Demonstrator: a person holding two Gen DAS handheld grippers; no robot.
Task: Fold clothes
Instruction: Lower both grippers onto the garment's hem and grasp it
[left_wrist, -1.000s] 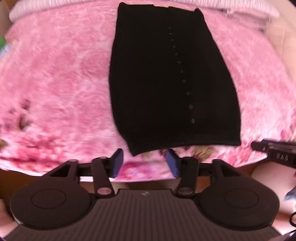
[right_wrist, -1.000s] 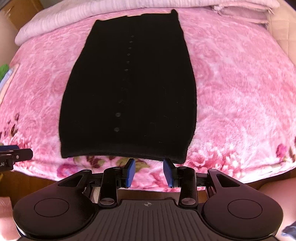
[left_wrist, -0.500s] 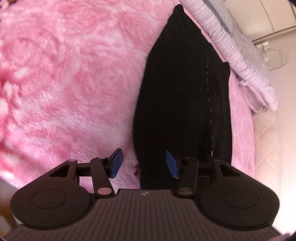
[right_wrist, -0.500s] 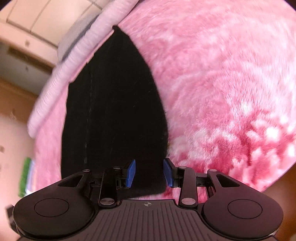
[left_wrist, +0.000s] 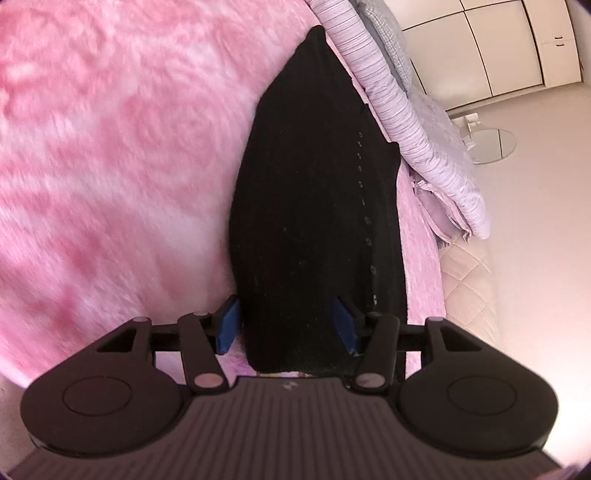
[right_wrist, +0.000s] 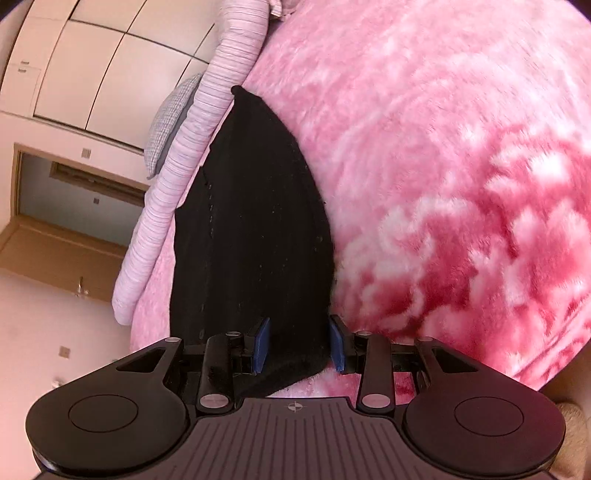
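A black knit garment (left_wrist: 314, 221) lies flat on a pink floral blanket (left_wrist: 110, 147), its near hem now reaching in between the fingers of both tools. A second ago each gripper hung back off the bed edge, short of the hem; both have since tilted and closed in on its two near corners. The left gripper (left_wrist: 287, 325) stands with its blue pads spread wide, straddling the garment's left corner without pinching it. The right gripper (right_wrist: 300, 345) is likewise parted, the hem's right corner lying loose between its pads. Only the left wrist view shows the row of buttons (left_wrist: 367, 242) clearly, plus a round glass table (left_wrist: 493, 146) beyond the striped bedding (left_wrist: 376, 85). Only the right wrist view takes in a doorway (right_wrist: 74, 206) and wardrobe panels (right_wrist: 92, 62).
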